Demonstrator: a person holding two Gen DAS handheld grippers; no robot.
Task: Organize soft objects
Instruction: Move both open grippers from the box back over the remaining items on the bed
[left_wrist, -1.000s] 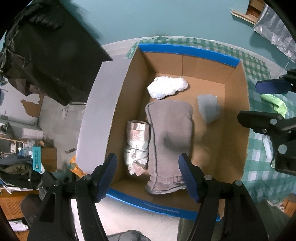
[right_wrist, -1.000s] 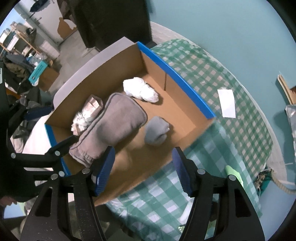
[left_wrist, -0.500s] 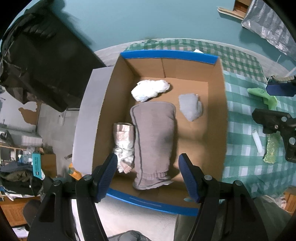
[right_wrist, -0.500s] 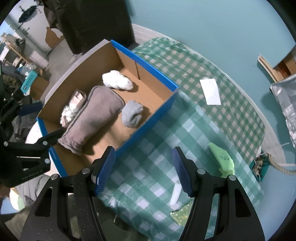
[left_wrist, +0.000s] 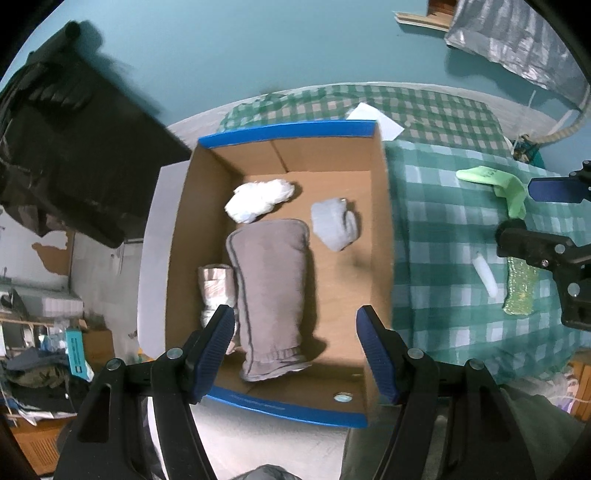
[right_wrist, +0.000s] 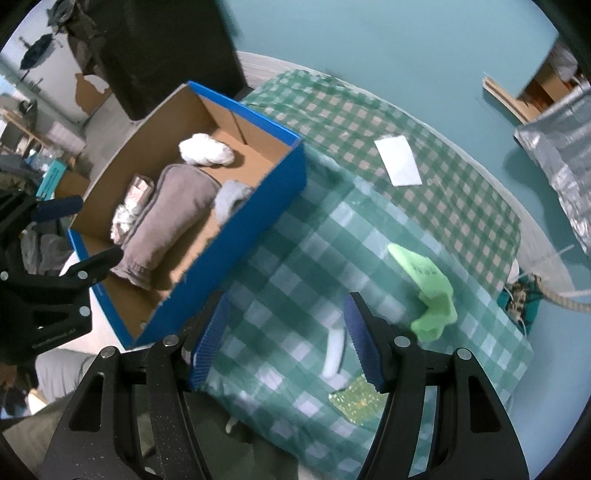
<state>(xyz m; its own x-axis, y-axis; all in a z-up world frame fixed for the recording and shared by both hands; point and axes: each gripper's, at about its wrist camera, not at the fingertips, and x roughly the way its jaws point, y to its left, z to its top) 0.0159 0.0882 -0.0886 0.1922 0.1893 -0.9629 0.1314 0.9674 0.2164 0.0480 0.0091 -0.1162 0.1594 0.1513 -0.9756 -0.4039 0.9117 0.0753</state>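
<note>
A blue-edged cardboard box (left_wrist: 378, 206) (right_wrist: 273, 206) holds a folded grey-brown garment (left_wrist: 271, 288) (right_wrist: 166, 221), a white bundle (left_wrist: 258, 199) (right_wrist: 205, 149), a light grey sock ball (left_wrist: 334, 225) (right_wrist: 229, 199) and a pinkish wrapped roll (left_wrist: 216, 286) (right_wrist: 136, 188). On the checked cloth lie a green sock (left_wrist: 502, 184) (right_wrist: 428, 288), a glittery yellow-green sponge (left_wrist: 521, 291) (right_wrist: 356, 400) and a white tube (left_wrist: 485, 275) (right_wrist: 334, 350). My left gripper (left_wrist: 297, 350) is open and empty above the box's near end. My right gripper (right_wrist: 288, 339) is open and empty over the cloth, near the tube.
A white paper (right_wrist: 399, 160) lies on the green checked tablecloth (right_wrist: 369, 229). A black bag (left_wrist: 66, 147) sits left of the box. A silver foil bag (right_wrist: 561, 147) is at the far right. Clutter fills the floor at left (left_wrist: 44, 350).
Both grippers have pulled back and risen from the box. The right gripper has swung right, from over the box to over the cloth by the tube, sponge and green sock.
</note>
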